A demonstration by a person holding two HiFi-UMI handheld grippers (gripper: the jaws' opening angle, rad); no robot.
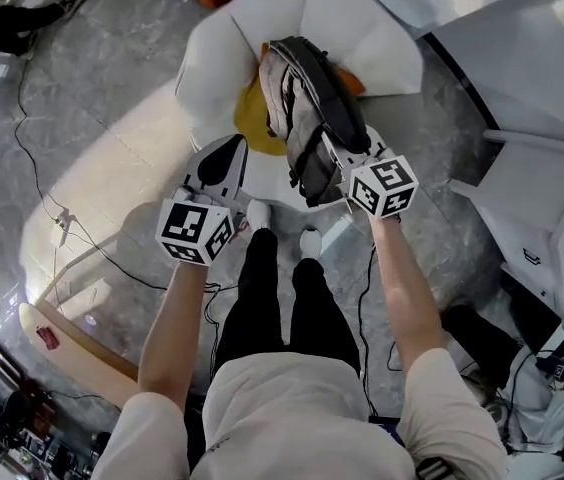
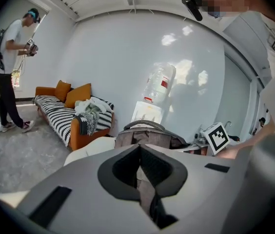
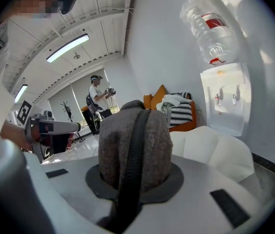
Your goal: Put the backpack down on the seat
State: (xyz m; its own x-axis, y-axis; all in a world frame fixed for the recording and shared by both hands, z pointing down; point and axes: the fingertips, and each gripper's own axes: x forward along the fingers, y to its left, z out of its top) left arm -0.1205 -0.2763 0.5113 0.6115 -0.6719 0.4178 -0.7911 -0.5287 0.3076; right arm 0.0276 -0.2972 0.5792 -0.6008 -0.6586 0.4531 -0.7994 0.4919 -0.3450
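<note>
Head view: grey backpack held upright over the white seat (contact unclear); yellow cushion on the seat.
Left gripper view: left gripper clenched on backpack fabric, short of the seat.
Right gripper view: right gripper clamped round the backpack top and its black strap, short of the seat.

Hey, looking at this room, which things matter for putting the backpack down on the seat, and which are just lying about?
For the job: backpack, white seat, left tongs and right tongs, both shut on the backpack.
Just lying about: yellow cushion on the seat, striped sofa, water dispenser.
</note>
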